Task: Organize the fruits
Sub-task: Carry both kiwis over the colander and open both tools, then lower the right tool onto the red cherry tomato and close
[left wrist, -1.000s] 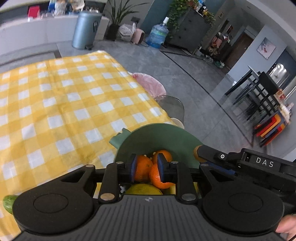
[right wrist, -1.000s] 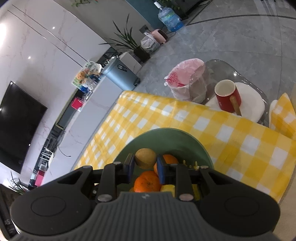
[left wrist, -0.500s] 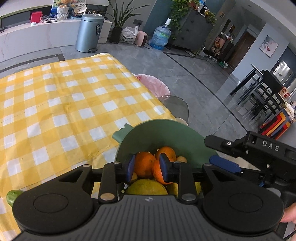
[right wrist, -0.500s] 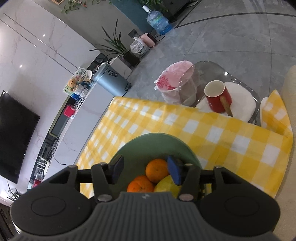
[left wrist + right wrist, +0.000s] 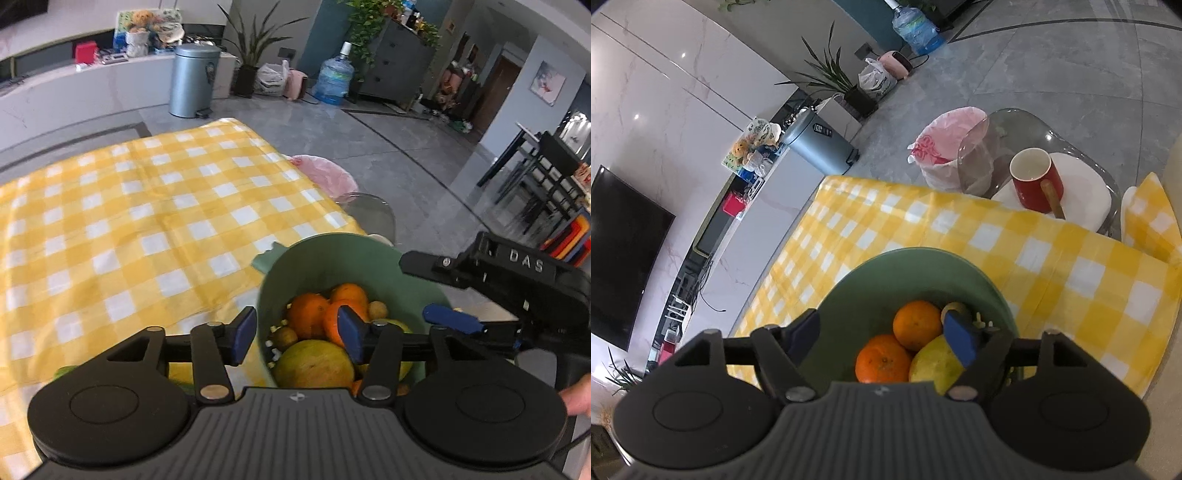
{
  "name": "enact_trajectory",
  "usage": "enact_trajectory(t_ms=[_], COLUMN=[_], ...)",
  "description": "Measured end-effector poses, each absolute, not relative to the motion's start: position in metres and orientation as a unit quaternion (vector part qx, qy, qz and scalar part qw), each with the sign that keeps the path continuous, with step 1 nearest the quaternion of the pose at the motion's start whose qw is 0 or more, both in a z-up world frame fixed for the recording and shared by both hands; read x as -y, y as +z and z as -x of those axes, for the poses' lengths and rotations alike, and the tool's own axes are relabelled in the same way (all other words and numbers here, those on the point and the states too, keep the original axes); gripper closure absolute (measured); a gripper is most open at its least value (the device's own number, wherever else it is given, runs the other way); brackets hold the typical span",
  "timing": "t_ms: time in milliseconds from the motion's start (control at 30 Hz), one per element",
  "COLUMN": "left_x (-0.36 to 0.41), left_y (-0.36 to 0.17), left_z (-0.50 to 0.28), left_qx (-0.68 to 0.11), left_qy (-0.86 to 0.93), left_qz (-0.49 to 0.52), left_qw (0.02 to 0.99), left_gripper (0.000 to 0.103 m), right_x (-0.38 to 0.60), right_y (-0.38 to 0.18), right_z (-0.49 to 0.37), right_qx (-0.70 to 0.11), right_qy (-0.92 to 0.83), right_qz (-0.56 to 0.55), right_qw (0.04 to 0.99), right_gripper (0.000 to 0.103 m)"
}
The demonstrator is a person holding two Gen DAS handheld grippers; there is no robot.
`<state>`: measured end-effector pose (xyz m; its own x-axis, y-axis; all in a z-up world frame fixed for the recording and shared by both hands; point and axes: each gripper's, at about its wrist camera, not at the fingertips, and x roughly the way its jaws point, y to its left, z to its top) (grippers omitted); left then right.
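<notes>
A green bowl (image 5: 332,254) stands near the right edge of the yellow checked tablecloth (image 5: 147,221). It holds oranges (image 5: 308,317), a large yellow-green fruit (image 5: 314,363) and small brown fruits. My left gripper (image 5: 297,336) hovers over the bowl's near left rim; its jaws are opening and the pads press on nothing. In the right wrist view the bowl (image 5: 905,258) shows two oranges (image 5: 916,325) and a yellow fruit (image 5: 934,363). My right gripper (image 5: 882,336) hangs above them, jaws opening and empty. A green fruit (image 5: 64,371) lies on the cloth, mostly hidden.
Just past the table's edge is a clear chair with a white cushion and a red mug (image 5: 1034,184) on it. A bin with a pink bag (image 5: 945,147) stands on the floor beside it. The right gripper's body (image 5: 517,269) reaches over the bowl's right side.
The left jaws, earlier shut on an orange, have spread and let it go. The right jaws let go of a small yellow-brown fruit and spread wide. The left gripper drew back slightly.
</notes>
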<state>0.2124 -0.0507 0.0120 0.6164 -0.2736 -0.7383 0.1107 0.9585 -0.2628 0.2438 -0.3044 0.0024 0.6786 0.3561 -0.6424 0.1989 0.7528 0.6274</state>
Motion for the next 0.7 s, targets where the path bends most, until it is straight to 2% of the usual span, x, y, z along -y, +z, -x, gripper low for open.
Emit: enact_trajectory(t_ms=[100, 167, 200, 567, 633, 700], left_x=[0.046, 0.042, 0.04, -0.01, -0.026, -0.043], left_y=[0.018, 0.023, 0.026, 0.07, 0.078, 0.082], left_z=[-0.202, -0.194, -0.19, -0.133, -0.12, -0.105], left_qx=[-0.422, -0.414, -0.407, -0.362, -0.356, -0.354], left_qy=[-0.099, -0.092, -0.085, -0.019, 0.001, 0.022], left_qz=[0.096, 0.094, 0.091, 0.086, 0.087, 0.099], left_qw=[0.896, 0.901, 0.905, 0.928, 0.93, 0.93], left_gripper=[0.032, 0.02, 0.019, 0.016, 0.016, 0.016], right_x=[0.302, 0.297, 0.294, 0.237, 0.224, 0.213], right_y=[0.004, 0.007, 0.009, 0.038, 0.046, 0.055], right_z=[-0.245, -0.246, -0.246, -0.241, -0.234, -0.225], right_qx=[-0.4, -0.402, -0.402, -0.4, -0.393, -0.387], right_qy=[0.046, 0.051, 0.054, 0.132, 0.156, 0.182], right_qz=[-0.348, -0.33, -0.321, -0.261, -0.252, -0.239], right_qw=[0.847, 0.852, 0.856, 0.869, 0.87, 0.872], right_gripper=[0.016, 0.005, 0.004, 0.004, 0.008, 0.016])
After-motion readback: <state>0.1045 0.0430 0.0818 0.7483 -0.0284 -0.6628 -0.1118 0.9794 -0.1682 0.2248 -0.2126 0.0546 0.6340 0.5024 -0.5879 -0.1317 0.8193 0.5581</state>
